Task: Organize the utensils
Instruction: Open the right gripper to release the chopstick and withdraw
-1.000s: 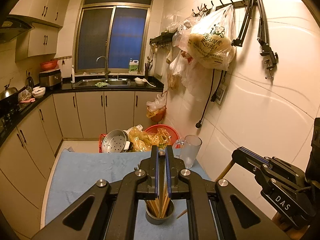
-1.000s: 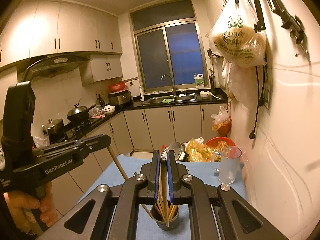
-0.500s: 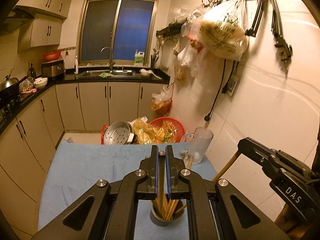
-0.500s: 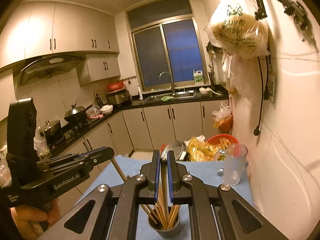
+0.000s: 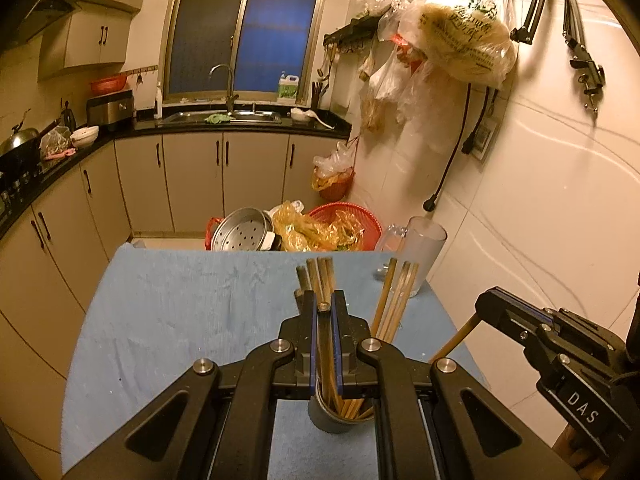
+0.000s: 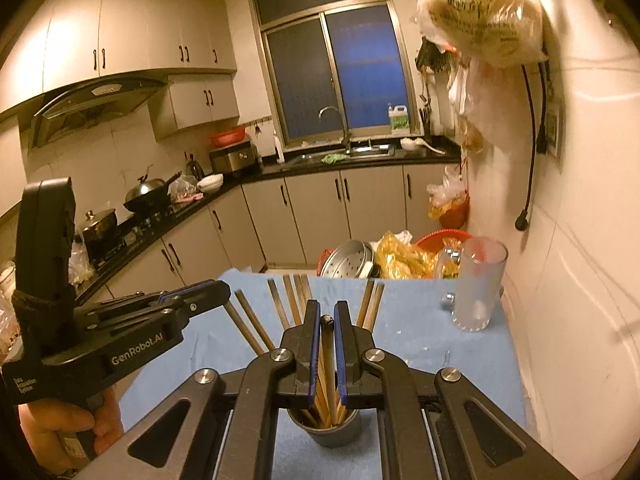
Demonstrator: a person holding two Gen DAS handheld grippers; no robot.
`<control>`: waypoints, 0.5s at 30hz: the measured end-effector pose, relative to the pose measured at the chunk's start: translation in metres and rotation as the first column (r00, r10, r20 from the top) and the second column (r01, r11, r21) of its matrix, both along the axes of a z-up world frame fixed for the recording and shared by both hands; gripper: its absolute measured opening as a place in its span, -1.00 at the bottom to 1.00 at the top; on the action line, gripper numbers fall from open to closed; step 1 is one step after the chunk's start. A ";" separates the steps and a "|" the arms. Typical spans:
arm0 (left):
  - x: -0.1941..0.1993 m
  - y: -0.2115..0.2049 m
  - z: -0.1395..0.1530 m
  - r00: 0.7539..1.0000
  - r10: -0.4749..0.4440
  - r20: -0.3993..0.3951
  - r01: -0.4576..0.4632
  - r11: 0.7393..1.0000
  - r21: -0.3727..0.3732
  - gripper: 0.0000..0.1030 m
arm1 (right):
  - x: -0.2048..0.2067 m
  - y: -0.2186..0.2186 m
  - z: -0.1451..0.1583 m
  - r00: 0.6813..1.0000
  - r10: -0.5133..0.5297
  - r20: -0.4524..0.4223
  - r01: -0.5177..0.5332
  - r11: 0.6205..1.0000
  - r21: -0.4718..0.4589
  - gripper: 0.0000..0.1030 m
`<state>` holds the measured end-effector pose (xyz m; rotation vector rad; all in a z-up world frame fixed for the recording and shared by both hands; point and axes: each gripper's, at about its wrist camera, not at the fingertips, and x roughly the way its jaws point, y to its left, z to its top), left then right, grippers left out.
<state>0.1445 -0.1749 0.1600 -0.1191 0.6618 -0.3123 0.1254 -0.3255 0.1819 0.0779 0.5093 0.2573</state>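
A small metal cup (image 5: pixel 334 420) full of wooden chopsticks (image 5: pixel 394 300) stands on the blue cloth-covered table (image 5: pixel 180 320). My left gripper (image 5: pixel 324 300) is shut on one upright chopstick (image 5: pixel 325 344) whose lower end reaches into the cup. In the right wrist view the same cup (image 6: pixel 326 430) sits under my right gripper (image 6: pixel 326 310), shut on another chopstick (image 6: pixel 328 356) that also dips into the cup. Each gripper shows in the other's view: the right one (image 5: pixel 492 304) at the right, the left one (image 6: pixel 218 288) at the left, held by a hand (image 6: pixel 60 432).
A frosted glass mug (image 5: pixel 420 252) stands at the table's far right corner, close to the tiled wall (image 5: pixel 540 220). Beyond the far edge sit a perforated steamer pan (image 5: pixel 242 236) and a red basket (image 5: pixel 348 220) with yellow bags. Cabinets run along the left.
Both grippers have sunk towards the cup with their chopsticks. The held sticks now reach down among the others, whose tops rise above the fingertips.
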 end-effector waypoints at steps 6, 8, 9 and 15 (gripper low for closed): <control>0.001 -0.002 -0.005 1.000 -0.001 -0.003 0.001 1.000 0.008 -0.87 | 0.003 0.002 -0.015 1.000 0.006 -0.031 -0.006 1.000 -0.004 -0.84; 0.001 -0.003 -0.005 1.000 -0.004 -0.002 0.004 1.000 0.008 -0.87 | 0.003 0.002 -0.019 0.999 0.004 -0.032 -0.004 1.000 -0.006 -0.84; 0.001 -0.003 -0.005 1.000 -0.003 -0.002 0.003 1.000 0.009 -0.87 | 0.004 0.002 -0.019 1.000 0.003 -0.031 -0.003 1.000 -0.006 -0.84; 0.001 -0.002 -0.005 1.000 -0.007 -0.005 0.007 1.000 0.003 -0.87 | 0.004 0.001 -0.018 0.999 0.000 -0.034 -0.001 1.000 -0.003 -0.84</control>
